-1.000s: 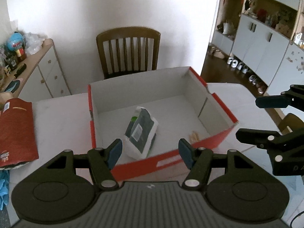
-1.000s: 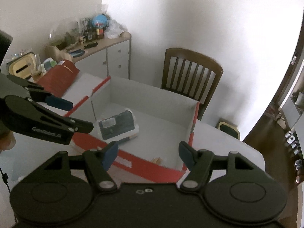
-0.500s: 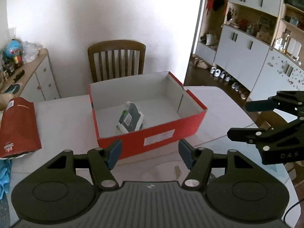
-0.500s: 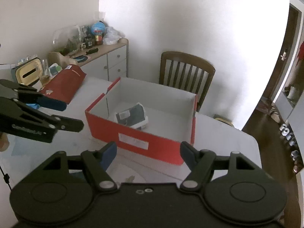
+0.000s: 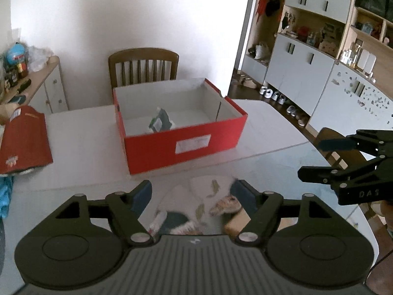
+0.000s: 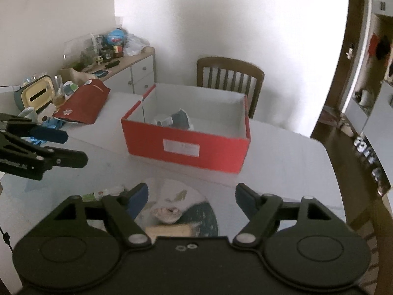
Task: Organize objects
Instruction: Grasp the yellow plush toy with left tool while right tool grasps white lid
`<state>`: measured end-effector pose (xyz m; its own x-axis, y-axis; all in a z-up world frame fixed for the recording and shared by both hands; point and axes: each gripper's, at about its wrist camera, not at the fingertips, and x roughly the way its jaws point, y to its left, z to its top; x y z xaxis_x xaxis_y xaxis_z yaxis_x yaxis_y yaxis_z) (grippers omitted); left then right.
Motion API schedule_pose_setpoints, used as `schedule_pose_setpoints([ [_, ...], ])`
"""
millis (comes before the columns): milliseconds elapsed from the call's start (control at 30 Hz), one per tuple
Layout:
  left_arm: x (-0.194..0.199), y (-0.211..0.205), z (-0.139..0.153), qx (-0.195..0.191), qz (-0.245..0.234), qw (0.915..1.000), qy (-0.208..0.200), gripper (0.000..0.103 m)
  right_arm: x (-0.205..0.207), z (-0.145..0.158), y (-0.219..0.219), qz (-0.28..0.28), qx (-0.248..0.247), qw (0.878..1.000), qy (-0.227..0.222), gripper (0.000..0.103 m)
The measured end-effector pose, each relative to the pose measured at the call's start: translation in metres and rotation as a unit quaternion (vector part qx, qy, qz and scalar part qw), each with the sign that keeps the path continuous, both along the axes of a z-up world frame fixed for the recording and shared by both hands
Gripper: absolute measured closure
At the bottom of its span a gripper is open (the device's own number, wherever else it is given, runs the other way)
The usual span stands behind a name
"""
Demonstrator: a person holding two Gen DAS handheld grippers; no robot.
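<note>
Red cardboard forms the open box (image 5: 186,145) standing on the white bench (image 5: 86,152), at twelve o'clock from both cameras; a dark-and-white packet (image 5: 161,123) lies inside it toward its left wall. The left hand-held gripper (image 5: 191,194) hovers above the bench with its blue-padded jaws opening, already fairly wide, and its pads grip nothing; below the gap, at six o'clock from the box, sits a white patterned pouch (image 5: 203,196) with a tan block (image 5: 237,222) beside it. The right hand-held gripper (image 6: 191,195) is likewise opening, its pads touching nothing, with the same pouch and block beneath. A small green-labelled bottle (image 6: 103,194) lies just beside its left finger. At nine o'clock from the box rests a dark red bag (image 5: 23,140). A wooden chair (image 5: 143,66) stands behind the box.
</note>
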<state>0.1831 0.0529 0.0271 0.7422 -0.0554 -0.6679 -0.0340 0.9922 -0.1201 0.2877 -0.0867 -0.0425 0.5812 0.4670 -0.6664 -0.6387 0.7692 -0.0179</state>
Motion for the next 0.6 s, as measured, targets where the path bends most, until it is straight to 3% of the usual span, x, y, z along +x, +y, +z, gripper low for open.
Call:
schedule_pose_setpoints([
  [433, -0.053, -0.011, -0.045, -0.008, 0.0, 0.9996, 0.025, 0.026, -0.057, -0.033, -0.043, -0.043, -0.002, 0.999, 0.017, 0.016],
  [600, -0.064, -0.018, -0.065, -0.009, 0.003, 0.9993, 0.037, 0.01, -0.068, -0.047, -0.056, -0.058, 0.002, 0.998, 0.022, 0.013],
])
